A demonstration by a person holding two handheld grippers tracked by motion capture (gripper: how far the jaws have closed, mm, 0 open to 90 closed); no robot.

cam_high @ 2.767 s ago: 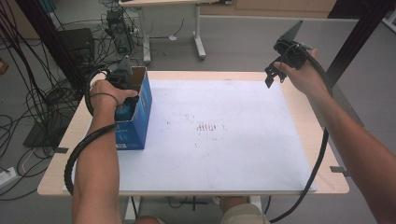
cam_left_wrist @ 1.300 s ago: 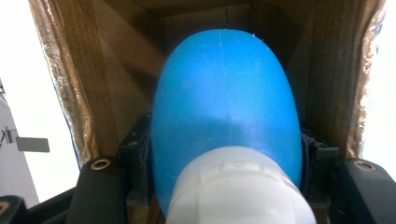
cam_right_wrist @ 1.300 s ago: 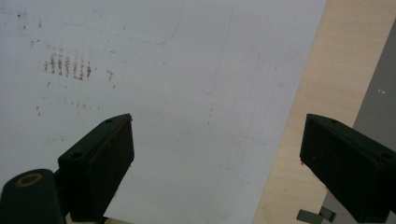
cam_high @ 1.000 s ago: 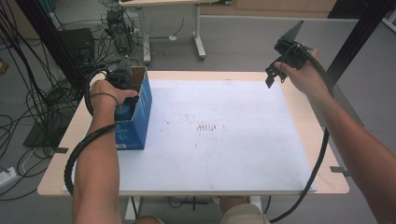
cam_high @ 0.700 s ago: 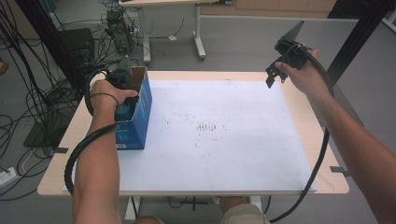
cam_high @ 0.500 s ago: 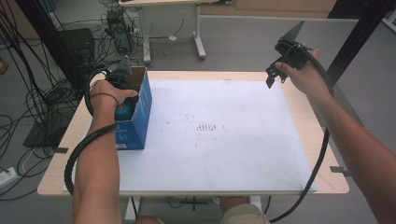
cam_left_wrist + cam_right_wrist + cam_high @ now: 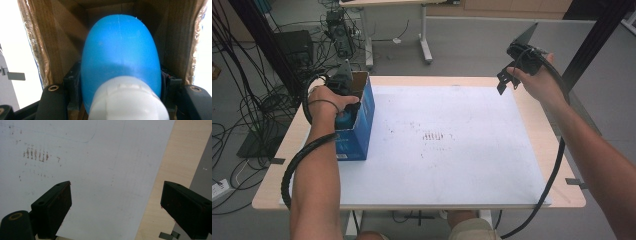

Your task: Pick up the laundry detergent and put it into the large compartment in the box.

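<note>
Inside the box (image 7: 362, 117) — left gripper (image 7: 120, 82) clamping blue bottle (image 7: 120, 55); right gripper (image 7: 115, 205) wide apart.

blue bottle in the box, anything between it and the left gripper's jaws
Nothing visible. In the left gripper view the blue bottle sits between the left gripper jaws inside the cardboard box, jaws at its sides.

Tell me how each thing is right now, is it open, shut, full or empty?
Blue box: open on top, upright at the table's left edge, left hand reaching in.
Blue bottle: inside the box, white cap on, gripped at both sides.
Left gripper: shut on the blue bottle.
Right gripper: open, holding nothing, raised above the table's far right corner.
White mat: lying flat, with small brown stains.
</note>
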